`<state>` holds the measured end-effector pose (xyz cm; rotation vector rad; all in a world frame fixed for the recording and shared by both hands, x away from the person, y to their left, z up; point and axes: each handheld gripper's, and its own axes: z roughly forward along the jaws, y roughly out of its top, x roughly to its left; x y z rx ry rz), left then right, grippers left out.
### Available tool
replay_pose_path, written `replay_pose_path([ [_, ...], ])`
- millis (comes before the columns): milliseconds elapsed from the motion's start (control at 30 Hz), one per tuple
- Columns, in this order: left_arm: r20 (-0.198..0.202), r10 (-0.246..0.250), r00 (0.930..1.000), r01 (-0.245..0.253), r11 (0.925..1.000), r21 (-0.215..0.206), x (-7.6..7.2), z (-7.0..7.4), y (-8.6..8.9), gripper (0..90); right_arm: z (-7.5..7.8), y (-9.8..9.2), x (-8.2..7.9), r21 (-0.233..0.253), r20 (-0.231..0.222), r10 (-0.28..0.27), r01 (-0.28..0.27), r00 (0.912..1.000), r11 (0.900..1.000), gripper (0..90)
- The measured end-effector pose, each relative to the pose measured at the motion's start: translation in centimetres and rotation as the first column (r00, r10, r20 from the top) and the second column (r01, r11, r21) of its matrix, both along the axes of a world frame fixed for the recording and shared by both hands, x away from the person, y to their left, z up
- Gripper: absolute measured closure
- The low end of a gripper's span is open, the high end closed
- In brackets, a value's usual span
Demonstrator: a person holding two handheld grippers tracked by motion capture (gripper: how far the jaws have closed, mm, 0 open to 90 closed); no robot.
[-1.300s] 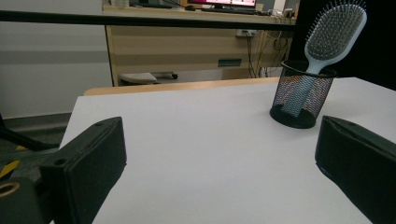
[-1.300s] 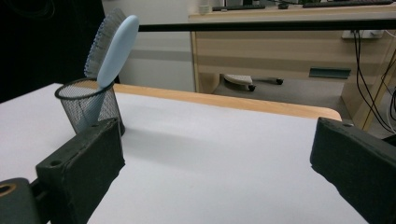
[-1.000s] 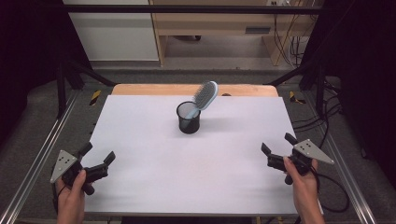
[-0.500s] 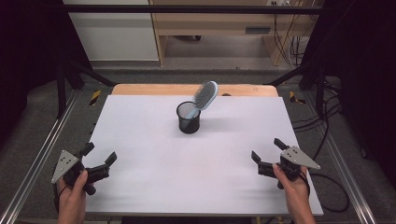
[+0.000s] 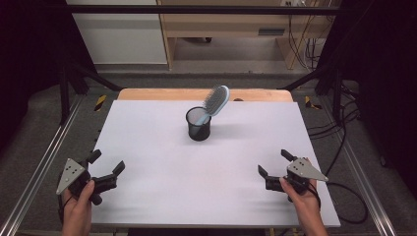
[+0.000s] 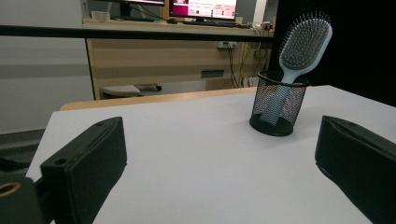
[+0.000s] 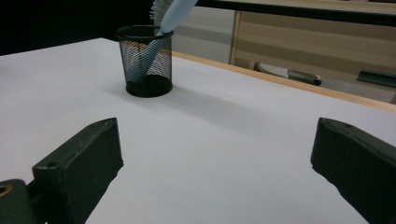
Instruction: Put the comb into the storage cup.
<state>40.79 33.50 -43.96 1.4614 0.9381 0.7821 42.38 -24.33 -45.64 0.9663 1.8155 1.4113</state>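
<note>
The left gripper (image 5: 107, 162) is seen with its jaws spread wide and nothing held between them; in the left gripper view both black jaws stand far apart above bare white tabletop. It is held low at the near left corner of the table (image 5: 162, 147), gripped by a hand (image 5: 77, 209) that comes in from the near edge, with the grey three-cornered plate on top turned to the left.

Over on the near right, the right gripper (image 5: 273, 162) is likewise shown wide open and empty, its jaws parted over the white surface in the right gripper view. It is held by the other hand (image 5: 304, 201), just inside the right edge of the table, and its cable is trailed off that edge to the floor.

Between the two grippers, and well apart from both, the black mesh cup (image 5: 198, 124) is found standing upright at the far middle of the table. A light blue hairbrush (image 5: 216, 100) is stood in it handle down, tilted so that its bristled head leans up and to the right above the rim. The handle can be made out through the mesh in both gripper views.

Beyond the far edge a strip of bare wood (image 5: 147, 94) is left showing, and wooden furniture is seen behind it.
</note>
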Motion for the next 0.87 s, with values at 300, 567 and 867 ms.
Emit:
replay_pose_path([
  [300,-0.012,-0.023,0.9997,0.023,0.9997,0.003,0.1,-0.2,-0.6,2.2,-0.3,1.1,0.1,0.001,0.005,0.052,-0.052,0.9987,0.999,2.2],
  [567,-0.026,-0.048,0.9985,0.048,0.9988,0.008,0.0,-0.5,-1.7,2.1,-0.6,2.1,0.7,0.011,-0.014,0.087,-0.087,0.9961,0.996,2.2],
  [867,-0.044,-0.046,0.9980,0.046,0.9990,0.000,0.0,-0.8,-2.4,2.1,-1.0,2.9,1.2,-0.029,-0.055,0.064,-0.066,0.9964,0.997,2.6],
])
